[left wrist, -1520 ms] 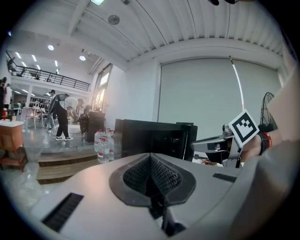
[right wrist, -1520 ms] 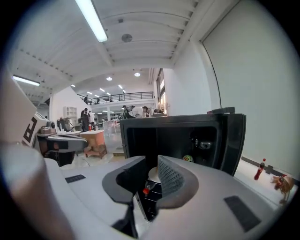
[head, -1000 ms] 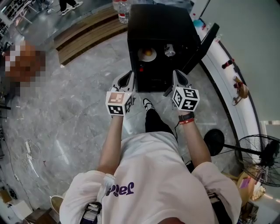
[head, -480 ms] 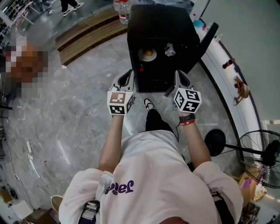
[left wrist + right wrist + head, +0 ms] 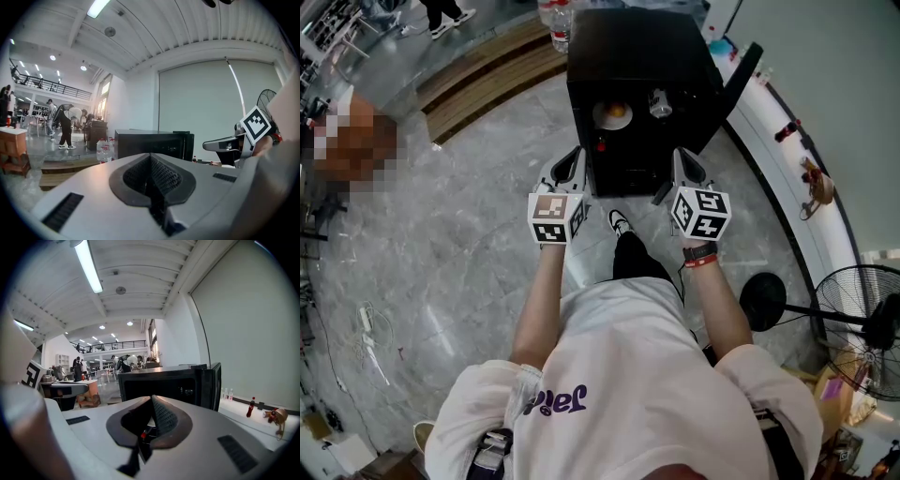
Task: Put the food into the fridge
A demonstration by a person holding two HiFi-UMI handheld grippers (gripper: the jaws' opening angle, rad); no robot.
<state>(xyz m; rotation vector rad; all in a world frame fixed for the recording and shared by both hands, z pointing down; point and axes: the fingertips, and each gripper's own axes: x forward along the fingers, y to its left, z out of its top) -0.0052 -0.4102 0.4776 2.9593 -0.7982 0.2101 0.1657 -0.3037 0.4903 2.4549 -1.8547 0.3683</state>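
A small black fridge (image 5: 637, 47) stands on the floor with its door (image 5: 733, 80) swung open to the right. Inside it lie a plate with orange food (image 5: 613, 112) and a small clear jar (image 5: 659, 103). My left gripper (image 5: 575, 155) and right gripper (image 5: 682, 159) are held side by side just in front of the fridge, both shut with nothing in them. The left gripper view has its jaws (image 5: 151, 161) closed together, the fridge (image 5: 145, 143) beyond them. From the right gripper view, the closed jaws (image 5: 152, 404) point at the open fridge (image 5: 164, 383).
Water bottles (image 5: 558, 19) stand beside a low wooden step (image 5: 487, 70) behind the fridge. A white ledge (image 5: 806, 234) on the right carries a cola bottle (image 5: 787, 131) and a small toy (image 5: 817, 187). A floor fan (image 5: 862, 328) stands at the right. My shoe (image 5: 617, 223) is near the fridge.
Both grippers stay shut and have hardly moved in front of the fridge; the view has shifted slightly.
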